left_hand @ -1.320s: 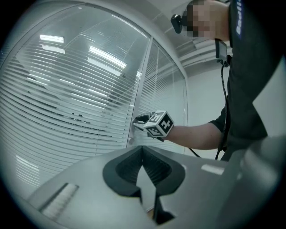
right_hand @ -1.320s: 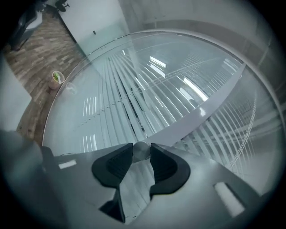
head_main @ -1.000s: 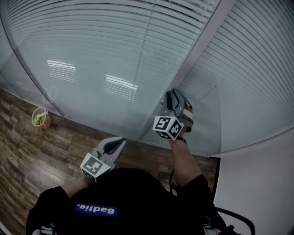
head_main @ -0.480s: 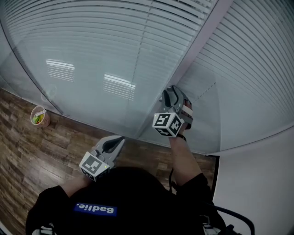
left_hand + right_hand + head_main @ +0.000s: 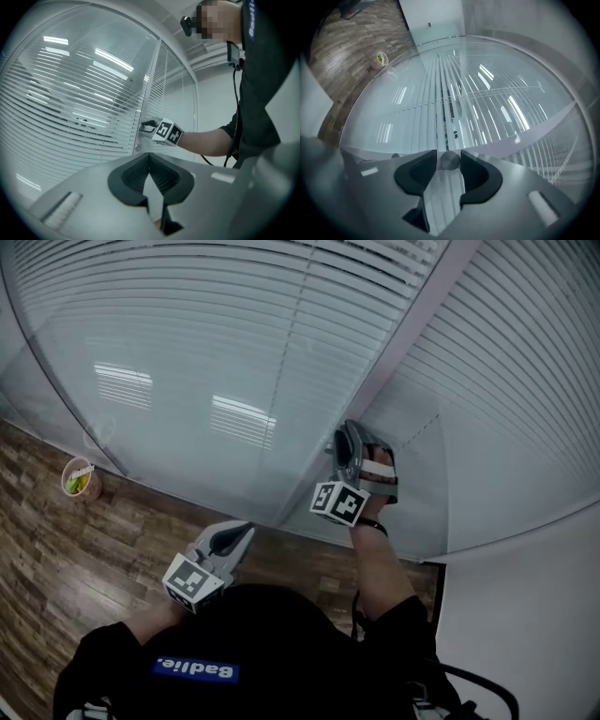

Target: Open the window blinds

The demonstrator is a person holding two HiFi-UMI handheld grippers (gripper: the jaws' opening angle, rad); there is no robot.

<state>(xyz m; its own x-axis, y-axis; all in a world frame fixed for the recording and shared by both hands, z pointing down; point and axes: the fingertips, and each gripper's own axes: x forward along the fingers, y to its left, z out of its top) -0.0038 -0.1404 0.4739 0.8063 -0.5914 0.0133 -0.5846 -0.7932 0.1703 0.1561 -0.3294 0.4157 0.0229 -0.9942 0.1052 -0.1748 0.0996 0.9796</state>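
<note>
Starting nearest us, we find the left tongs [image 5: 246, 529] clenched on nothing and held well back from the knob [image 5: 450, 161], playing no part. The right tongs [image 5: 448, 154] are at the knob itself. Their jaws have just been opening, and the round metal knob stands between the pads, released rather than squeezed.

Beyond the knob, behind the glass [image 5: 187, 456], the window blinds [image 5: 234, 324] spread to either side of it, with narrow see-through gaps between some slats. We judge them only partly opened.

If we close again off-centre, the pads could skid off the smooth round face. A turn the wrong way would shut the slats, and pressing in too hard would load the glass.

From the head view the knob is hidden behind the right tongs. We cannot tell whether a pad still brushes it, and ceiling-light reflections mask the slat angle. Far left of the knob, a cup [image 5: 82, 478] on the floor [image 5: 56, 559] is too small to read.
</note>
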